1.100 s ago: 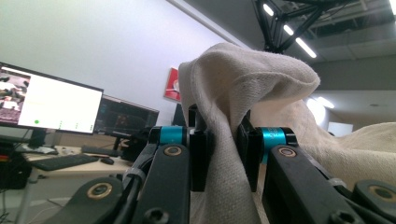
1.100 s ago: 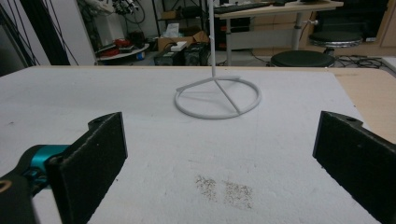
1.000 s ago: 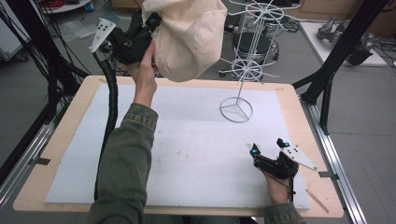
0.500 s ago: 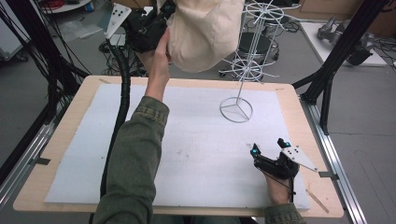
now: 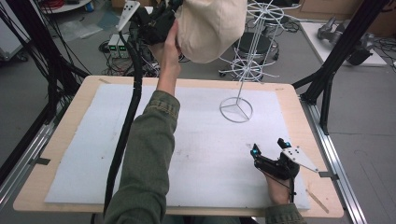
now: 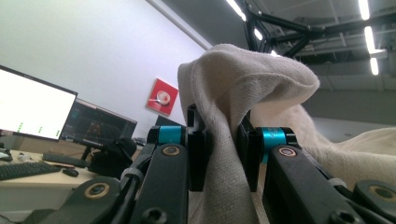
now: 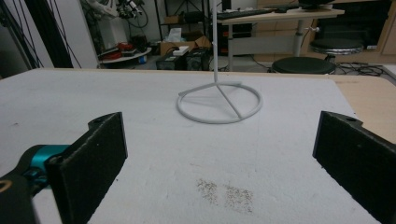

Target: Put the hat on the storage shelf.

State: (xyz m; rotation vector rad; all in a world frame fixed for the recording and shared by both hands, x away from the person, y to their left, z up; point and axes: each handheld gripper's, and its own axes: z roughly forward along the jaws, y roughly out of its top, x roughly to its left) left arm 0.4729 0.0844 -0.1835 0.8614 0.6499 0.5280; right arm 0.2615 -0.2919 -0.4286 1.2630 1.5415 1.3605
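Above the far edge of the table we see no readable writing on anything. Our left gripper [image 6: 219, 149] is clamped tight on a fold of the cream cloth [image 5: 210, 25], a coarse, rumpled fabric bundle held high beside the white wire stand [image 5: 243, 70]. Our right gripper [image 7: 219, 154] rests low on the white mat [image 5: 84, 140], jaws spread wide, holding nothing.

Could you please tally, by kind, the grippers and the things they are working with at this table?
Grippers: 2, left gripper and right gripper
Cream cloth caps: 1, cap
White wire racks: 1, rack
Total: 4
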